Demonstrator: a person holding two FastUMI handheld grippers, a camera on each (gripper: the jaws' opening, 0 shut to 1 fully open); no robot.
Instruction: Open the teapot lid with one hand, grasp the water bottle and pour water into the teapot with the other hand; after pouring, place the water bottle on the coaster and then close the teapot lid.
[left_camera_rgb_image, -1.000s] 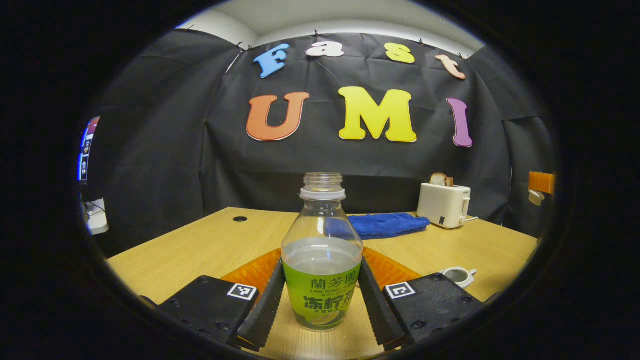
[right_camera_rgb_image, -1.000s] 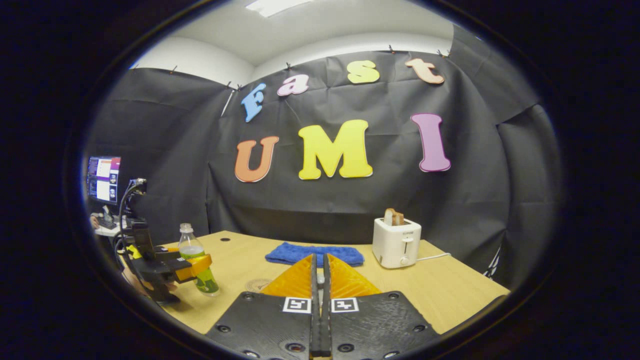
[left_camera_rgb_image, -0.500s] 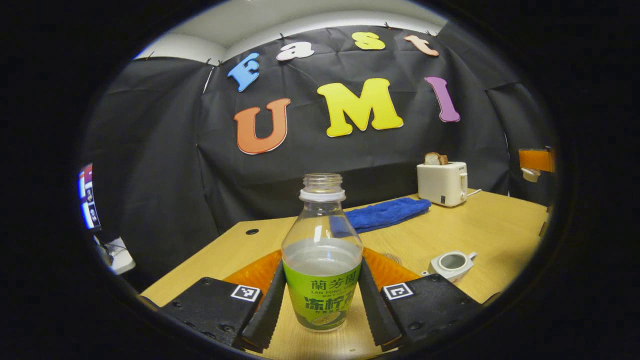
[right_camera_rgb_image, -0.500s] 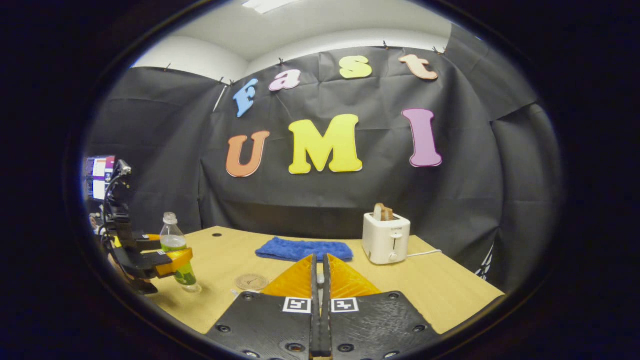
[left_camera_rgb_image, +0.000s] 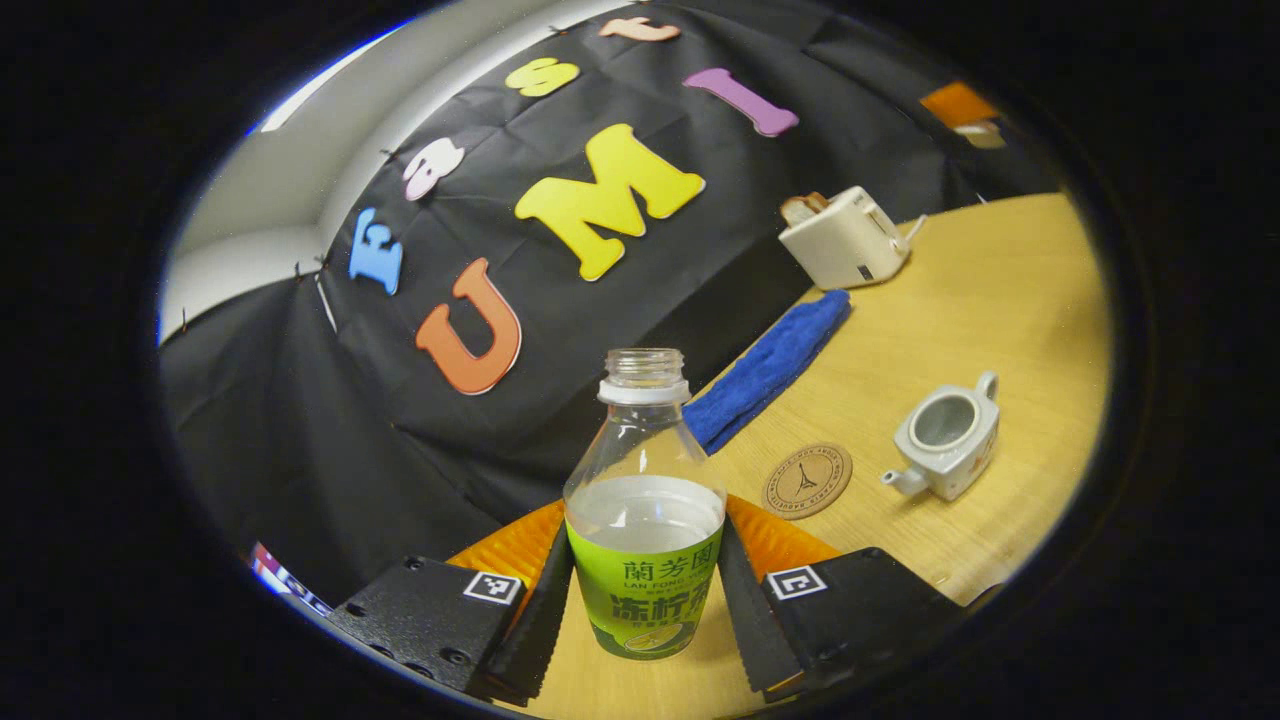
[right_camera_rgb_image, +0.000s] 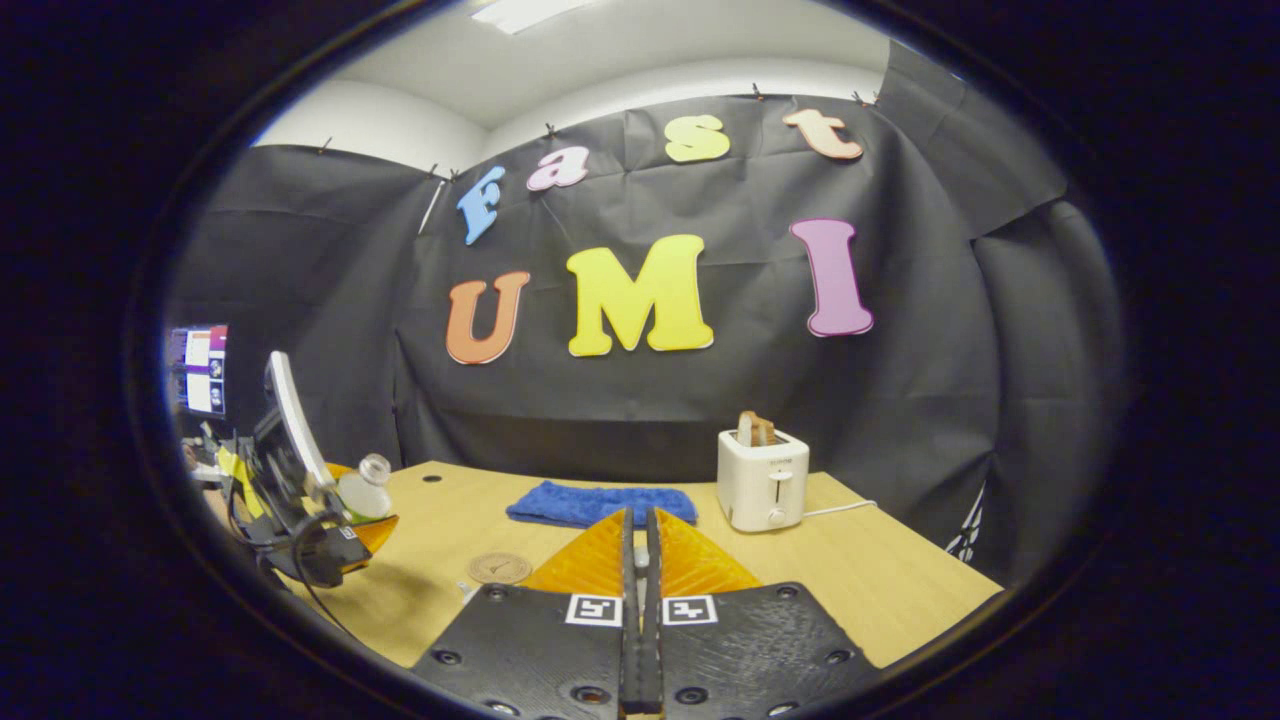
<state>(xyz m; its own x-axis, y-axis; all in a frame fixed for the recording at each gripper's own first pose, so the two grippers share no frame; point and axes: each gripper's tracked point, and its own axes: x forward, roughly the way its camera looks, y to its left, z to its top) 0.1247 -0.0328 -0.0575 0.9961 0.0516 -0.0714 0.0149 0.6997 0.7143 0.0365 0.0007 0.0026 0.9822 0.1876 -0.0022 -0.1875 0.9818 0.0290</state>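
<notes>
My left gripper is shut on the clear water bottle, capless, green-labelled and about half full. Both are tipped over the table toward the open white teapot, which stands lidless at the right. A round cork coaster lies just left of the teapot. In the right gripper view, the bottle leans in the left gripper at far left. My right gripper hangs above the table, shut to a thin slit on the teapot lid, which its fingers largely hide.
A blue towel and a white toaster with toast stand at the back of the wooden table. In the right gripper view a monitor glows at the far left.
The left gripper has lifted the bottle and rolled it sharply to the right, toward the teapot. The teapot and coaster have come fully into its view. The right gripper has barely moved.
</notes>
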